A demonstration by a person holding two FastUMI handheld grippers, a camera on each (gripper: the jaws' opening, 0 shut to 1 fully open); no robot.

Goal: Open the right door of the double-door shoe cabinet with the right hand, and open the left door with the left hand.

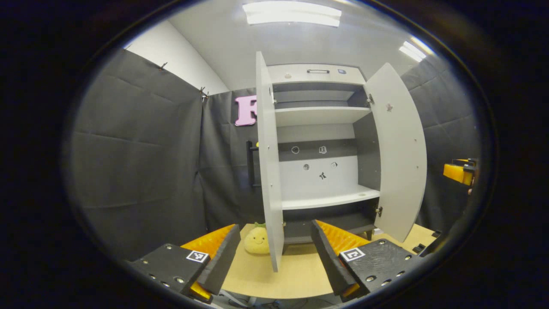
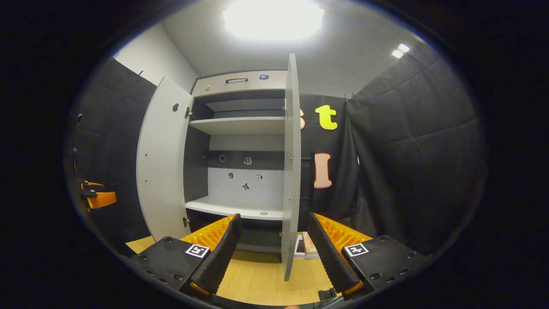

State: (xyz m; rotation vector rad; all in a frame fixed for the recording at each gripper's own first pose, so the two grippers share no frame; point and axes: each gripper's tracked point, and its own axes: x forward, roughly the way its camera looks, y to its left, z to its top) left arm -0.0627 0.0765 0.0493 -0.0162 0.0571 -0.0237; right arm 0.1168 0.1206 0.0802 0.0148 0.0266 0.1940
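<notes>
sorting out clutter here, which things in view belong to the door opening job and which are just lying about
Job: shoe cabinet, left door, right door, both swung open; left gripper and right gripper, both open.

Lying about: yellow plush toy by the left door; flat item beside the right door.

Booth walls: black quilted cloth (image 1: 141, 163), clipped along the top edge. White wall (image 1: 171, 56) above it, white ceiling (image 2: 343, 64) with lit panel lights (image 1: 291, 13). Light wood bench (image 2: 257, 279) underneath.

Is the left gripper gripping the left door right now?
No, the left gripper is open, and the left door's edge stands between its fingers untouched.
</notes>
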